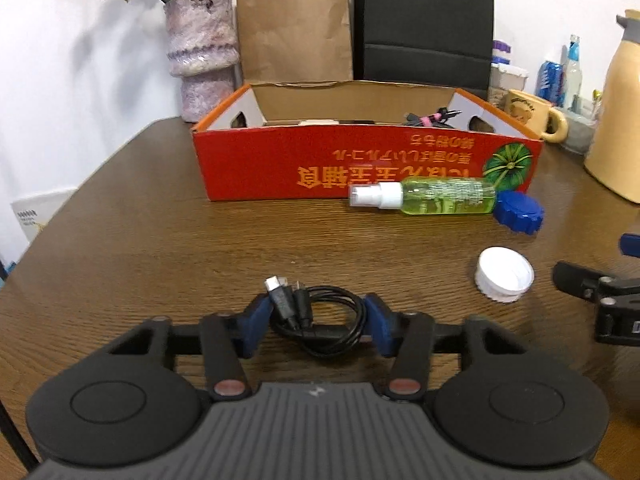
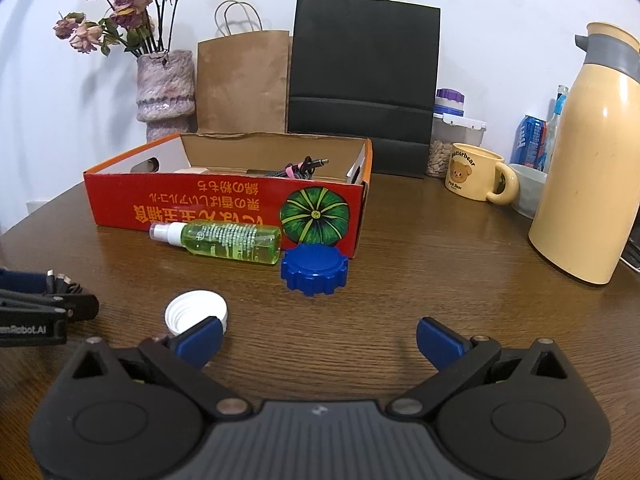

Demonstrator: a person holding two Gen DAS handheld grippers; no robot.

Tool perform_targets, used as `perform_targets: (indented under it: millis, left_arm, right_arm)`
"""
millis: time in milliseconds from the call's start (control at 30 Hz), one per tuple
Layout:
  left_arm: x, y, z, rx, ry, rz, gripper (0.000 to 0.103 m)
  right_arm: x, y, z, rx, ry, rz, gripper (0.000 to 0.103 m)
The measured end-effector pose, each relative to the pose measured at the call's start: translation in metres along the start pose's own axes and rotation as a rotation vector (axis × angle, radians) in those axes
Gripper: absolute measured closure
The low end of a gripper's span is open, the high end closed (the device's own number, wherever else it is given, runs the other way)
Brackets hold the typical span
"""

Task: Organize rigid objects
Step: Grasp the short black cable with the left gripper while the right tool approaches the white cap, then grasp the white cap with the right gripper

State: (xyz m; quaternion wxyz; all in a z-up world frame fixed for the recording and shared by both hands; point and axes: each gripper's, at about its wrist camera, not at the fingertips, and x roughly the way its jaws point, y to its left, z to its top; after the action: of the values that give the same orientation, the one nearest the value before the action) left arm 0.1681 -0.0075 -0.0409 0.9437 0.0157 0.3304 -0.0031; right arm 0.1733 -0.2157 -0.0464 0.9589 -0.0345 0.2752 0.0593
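The left gripper (image 1: 318, 322) pinches a coiled black USB cable (image 1: 316, 316) — the red cardboard box (image 1: 280, 160) straight ahead; the right gripper (image 2: 320, 340) gapes empty beside it.

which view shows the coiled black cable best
The left wrist view: the coiled black cable sits centred and close between the left tongs, whose blue pads touch both its sides. The right wrist view shows only its plug ends at the left edge.

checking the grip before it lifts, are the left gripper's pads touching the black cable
Touching. The left wrist view shows the left gripper with both blue pads pressed against the sides of the coiled black cable.
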Motion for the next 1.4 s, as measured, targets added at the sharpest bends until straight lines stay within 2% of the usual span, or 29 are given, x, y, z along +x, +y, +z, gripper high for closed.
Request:
perform_targets:
  millis: [233,433,667,933,1267,1400]
  left_arm:
    - [-0.007,-0.007,-0.001,0.036,-0.032,0.012,0.054]
    - [-0.016,-0.003,0.002,0.019,-0.076,0.022,0.054]
    - [-0.023,0.007,0.006,-0.017,-0.116,0.043,0.055]
    - [-0.024,0.017,0.009,-0.054,-0.122,0.063,0.055]
    - [-0.026,0.02,0.01,-0.065,-0.133,0.066,0.055]
    - [-0.026,0.02,0.01,-0.066,-0.133,0.066,0.055]
  right_arm:
    - [0.0,0.0,0.0,0.0,0.001,0.001,0.0]
    - [-0.001,0.0,0.0,0.003,-0.016,0.008,0.0]
    - [-0.003,0.012,0.001,-0.024,-0.038,0.057,0.0]
    - [0.01,0.033,0.006,-0.055,0.019,0.114,0.0]
    - [0.034,0.035,0.009,-0.011,0.126,0.119,0.0]
    - [0.038,0.038,0.01,-0.012,0.128,0.109,0.0]
